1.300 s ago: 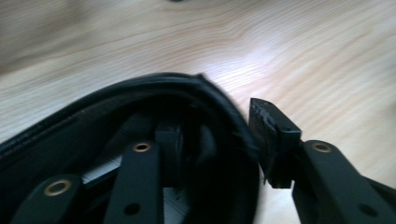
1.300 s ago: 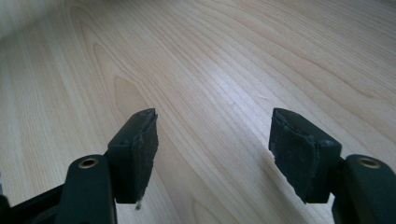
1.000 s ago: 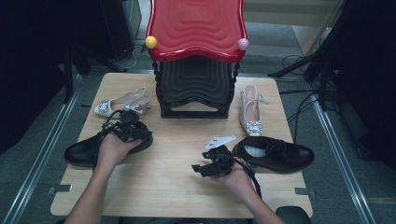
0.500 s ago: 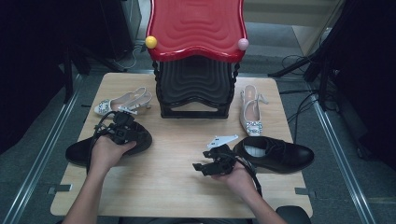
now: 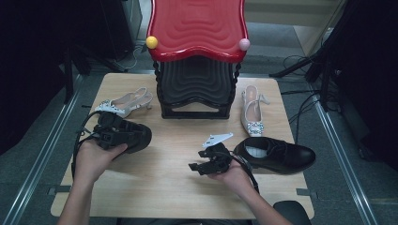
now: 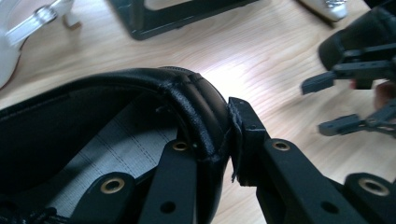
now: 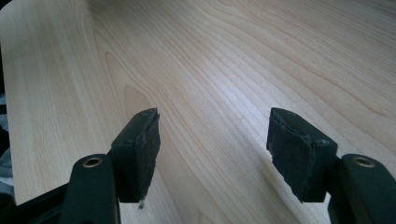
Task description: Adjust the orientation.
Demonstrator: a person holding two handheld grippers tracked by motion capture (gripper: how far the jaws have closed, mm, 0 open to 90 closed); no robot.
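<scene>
- Left gripper view: the left tool has just been closing and now clamps the padded heel collar of the black leather shoe, one jaw inside, one outside.
- High view: that shoe sits at about 9 o'clock on the table, near the silver slingback.
- Likely fairly heavy and stiff-soled, with smooth leather; the collar is soft, so it may sag or swing from a heel grip.
- The left hand grips from behind, forearm from 7 o'clock.
- The right tool hovers with its jaws wide and empty, beside the second black shoe.
</scene>
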